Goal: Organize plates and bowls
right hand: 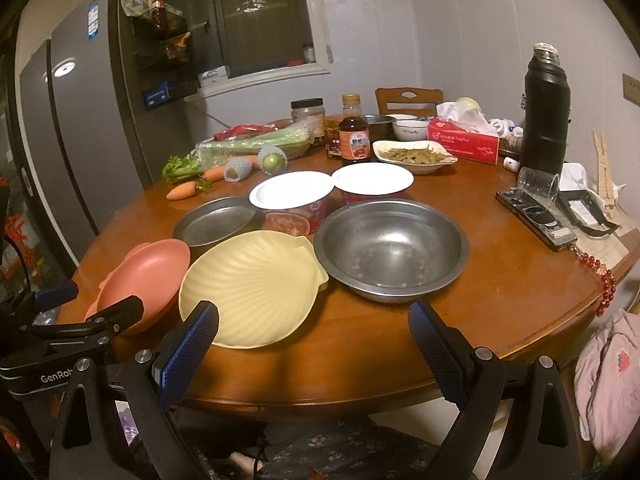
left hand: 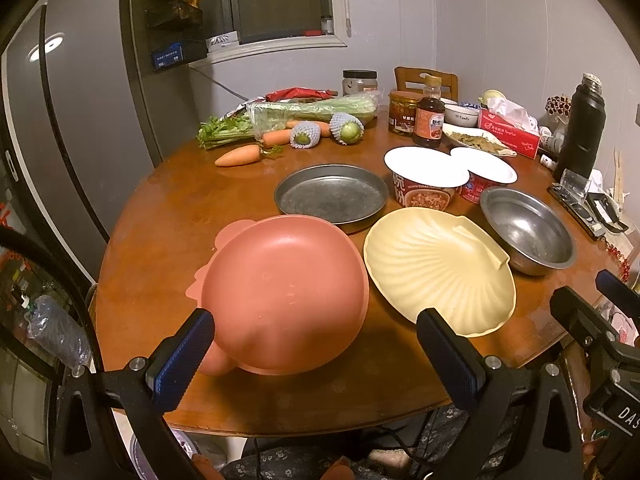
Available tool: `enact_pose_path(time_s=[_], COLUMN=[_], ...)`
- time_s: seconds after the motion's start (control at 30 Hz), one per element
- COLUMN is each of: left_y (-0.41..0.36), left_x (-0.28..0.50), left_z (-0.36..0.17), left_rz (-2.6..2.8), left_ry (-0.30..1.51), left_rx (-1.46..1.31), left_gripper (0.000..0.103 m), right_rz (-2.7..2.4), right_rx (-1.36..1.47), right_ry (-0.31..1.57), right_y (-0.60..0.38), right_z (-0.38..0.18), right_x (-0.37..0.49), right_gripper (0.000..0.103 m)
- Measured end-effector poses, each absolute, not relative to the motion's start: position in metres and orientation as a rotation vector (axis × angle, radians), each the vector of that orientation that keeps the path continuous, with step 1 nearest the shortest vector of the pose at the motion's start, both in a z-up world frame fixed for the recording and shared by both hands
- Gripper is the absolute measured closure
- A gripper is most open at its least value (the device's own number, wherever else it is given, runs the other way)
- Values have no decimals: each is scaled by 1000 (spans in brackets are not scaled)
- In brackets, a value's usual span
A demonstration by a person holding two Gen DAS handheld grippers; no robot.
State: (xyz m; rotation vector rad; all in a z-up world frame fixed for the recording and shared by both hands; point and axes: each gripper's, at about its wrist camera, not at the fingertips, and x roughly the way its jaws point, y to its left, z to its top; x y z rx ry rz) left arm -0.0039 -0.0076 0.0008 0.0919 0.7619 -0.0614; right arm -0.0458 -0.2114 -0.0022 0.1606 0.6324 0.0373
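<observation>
A pink plastic bowl sits near the table's front edge, also in the right wrist view. Right of it lies a pale yellow shell-shaped plate. A steel bowl stands right of that. A flat steel plate lies behind. My left gripper is open and empty, just before the pink bowl. My right gripper is open and empty, at the front edge between the yellow plate and the steel bowl.
Two lidded instant-noodle cups stand behind the dishes. Carrots, celery and wrapped fruit lie at the back left. Sauce bottle, food dish, tissue box, black thermos and a glass are at the back right. A fridge is left.
</observation>
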Motion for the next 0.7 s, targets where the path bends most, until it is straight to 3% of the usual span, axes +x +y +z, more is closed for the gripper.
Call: enact_pose_path(time_s=[0.7], left_y=[-7], left_x=[-6], left_z=[1], left_rz=[-66], left_ry=[763], left_rx=[93], left_gripper=[2], right_rz=[38], right_rx=[148], right_ry=[624], right_y=[-206], right_z=[-2], right_x=[-47], right_gripper=[7])
